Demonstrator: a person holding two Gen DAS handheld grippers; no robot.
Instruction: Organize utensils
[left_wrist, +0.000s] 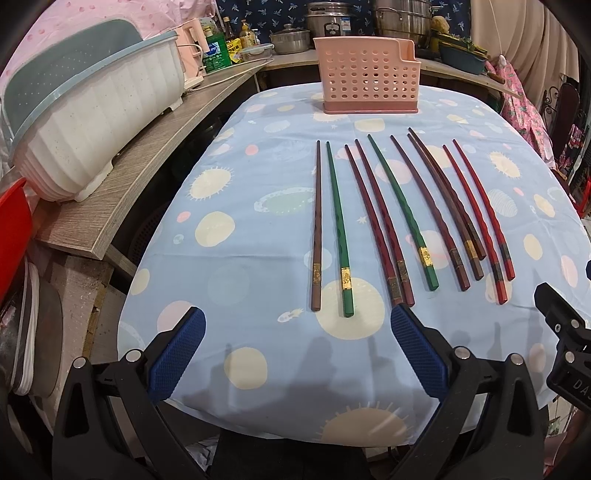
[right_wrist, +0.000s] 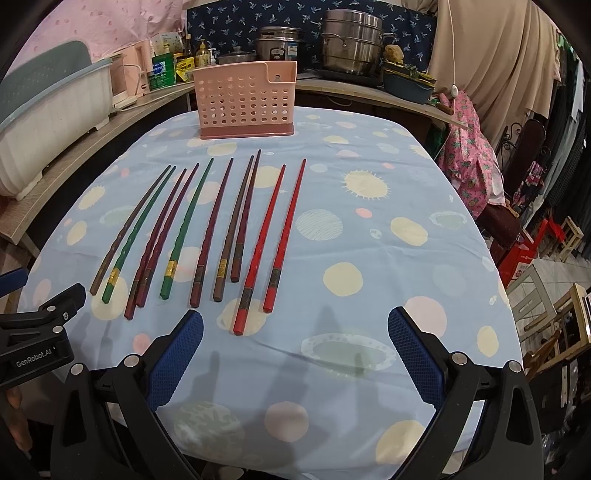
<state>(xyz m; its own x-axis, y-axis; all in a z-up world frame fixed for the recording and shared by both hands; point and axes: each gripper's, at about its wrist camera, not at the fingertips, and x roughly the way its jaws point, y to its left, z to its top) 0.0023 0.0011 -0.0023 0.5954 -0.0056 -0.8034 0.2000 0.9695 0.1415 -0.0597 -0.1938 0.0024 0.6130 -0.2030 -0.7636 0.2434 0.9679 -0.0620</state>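
Chopsticks lie side by side on the table (left_wrist: 221, 280), which is covered by a blue cloth printed with suns and planets; their thin tips point toward the pink perforated utensil holder (left_wrist: 365, 75) standing upright at the far edge. Laid out flat and roughly parallel, with thick ends nearest the tongs, they seem arranged so each can be picked up singly and matched by colour. I count ten: two green chopsticks (left_wrist: 338, 229), two bright red chopsticks (right_wrist: 258, 247) at the right end of the row, and six in brown or dark maroon shades, including one brown chopstick (left_wrist: 316, 225) at the far left. Two of the dark ones near the right overlap or touch along their length. The holder appears empty through its holes, so sorting likely has not begun. Both the left tongs (left_wrist: 297, 350) and the right tongs (right_wrist: 295, 350) hover over the near edge of the table, spread wide with nothing between the blue pads (right_wrist: 177, 354).
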